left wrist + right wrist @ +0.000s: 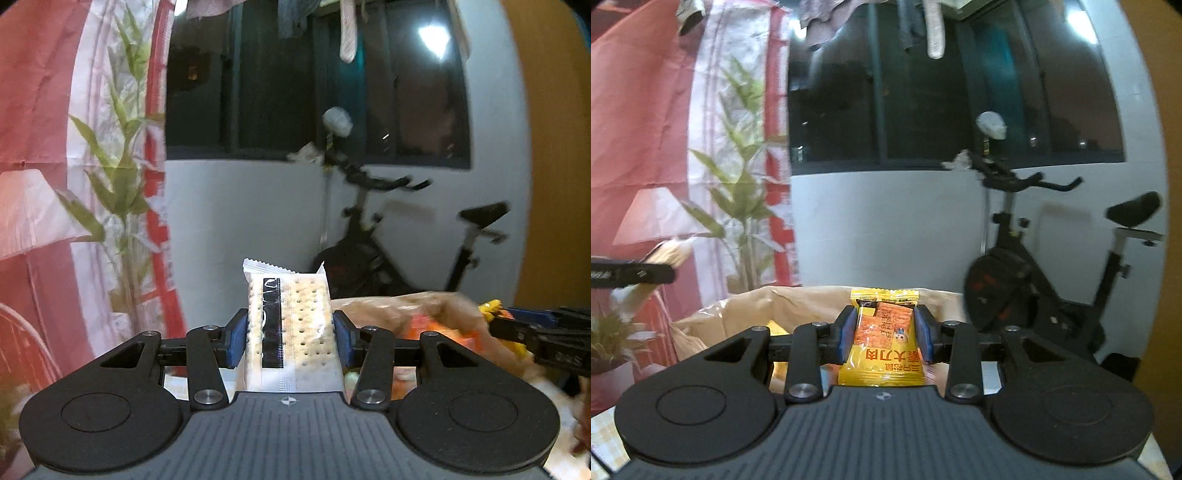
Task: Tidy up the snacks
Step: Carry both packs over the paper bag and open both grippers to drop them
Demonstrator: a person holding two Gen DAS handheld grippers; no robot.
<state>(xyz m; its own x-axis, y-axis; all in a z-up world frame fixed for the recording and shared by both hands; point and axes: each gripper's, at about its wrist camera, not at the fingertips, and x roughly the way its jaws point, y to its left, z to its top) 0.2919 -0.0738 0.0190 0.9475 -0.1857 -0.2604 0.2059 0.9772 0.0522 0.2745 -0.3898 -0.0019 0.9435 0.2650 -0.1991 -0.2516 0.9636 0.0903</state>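
Left hand-held gripper (pixel 290 334) clamps a cracker pack (pixel 291 332); right hand-held gripper (pixel 885 338) grips a yellow snack packet (pixel 884 339) above the paper bag (pixel 809 299).

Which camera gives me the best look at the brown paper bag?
The right wrist view: the brown paper bag shows its open rim spreading behind the yellow snack packet held in the right gripper. The left wrist view shows only a blurred part of the bag, right of the cracker packet.

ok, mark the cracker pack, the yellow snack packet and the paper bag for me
cracker pack (pixel 295 332), left wrist view, clear front over the crackers.
yellow snack packet (pixel 882 339), right wrist view, middle of printed front.
paper bag (pixel 812 299), right wrist view, inner back wall.
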